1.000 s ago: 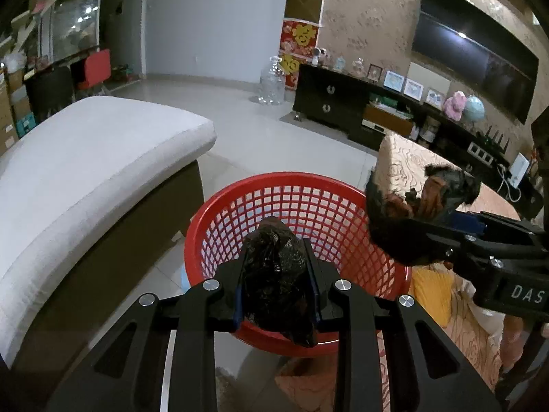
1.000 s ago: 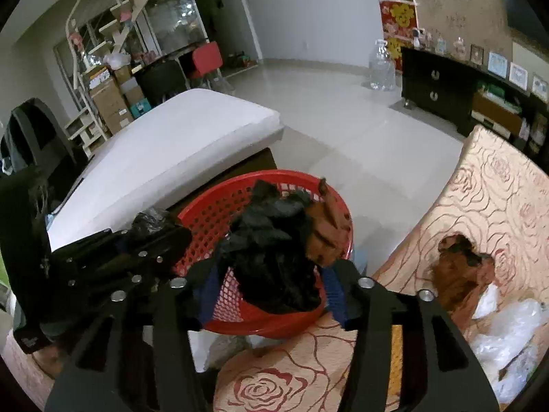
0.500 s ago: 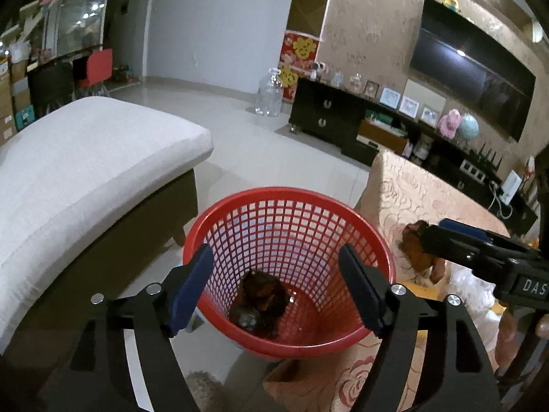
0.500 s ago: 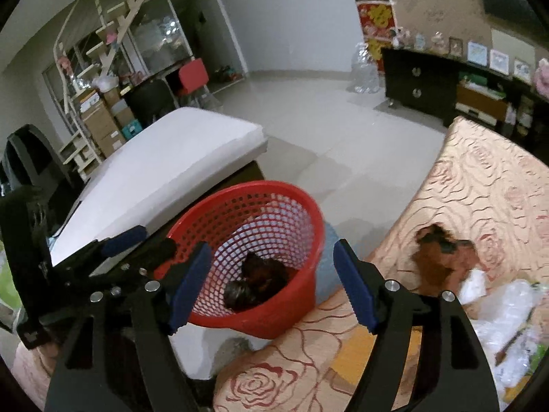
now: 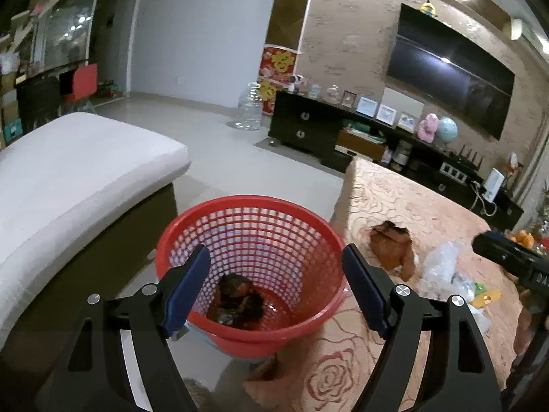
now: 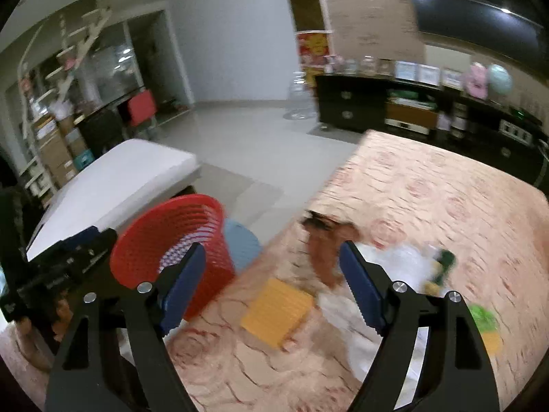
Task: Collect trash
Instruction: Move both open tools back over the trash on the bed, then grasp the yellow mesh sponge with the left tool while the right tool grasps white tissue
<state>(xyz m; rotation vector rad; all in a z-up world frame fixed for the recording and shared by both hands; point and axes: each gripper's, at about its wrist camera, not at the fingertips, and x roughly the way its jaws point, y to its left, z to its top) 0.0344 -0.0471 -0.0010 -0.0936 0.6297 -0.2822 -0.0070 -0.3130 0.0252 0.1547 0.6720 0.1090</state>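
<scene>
Left wrist, red basket (image 5: 308, 226), dark wrappers (image 5: 236, 300) inside

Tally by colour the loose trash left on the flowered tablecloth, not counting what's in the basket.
Brown crumpled wad: 1
Orange flat square: 1
Clear-white plastic heap: 1 (pieces inside it cannot be separated)
Green-and-yellow pieces, blurred: 2
Total: 5

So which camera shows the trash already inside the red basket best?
The left wrist view: it looks down into the red basket, where the dark trash lies on the bottom. The right wrist view is blurred and shows only the basket's outer wall, not the contents.
</scene>
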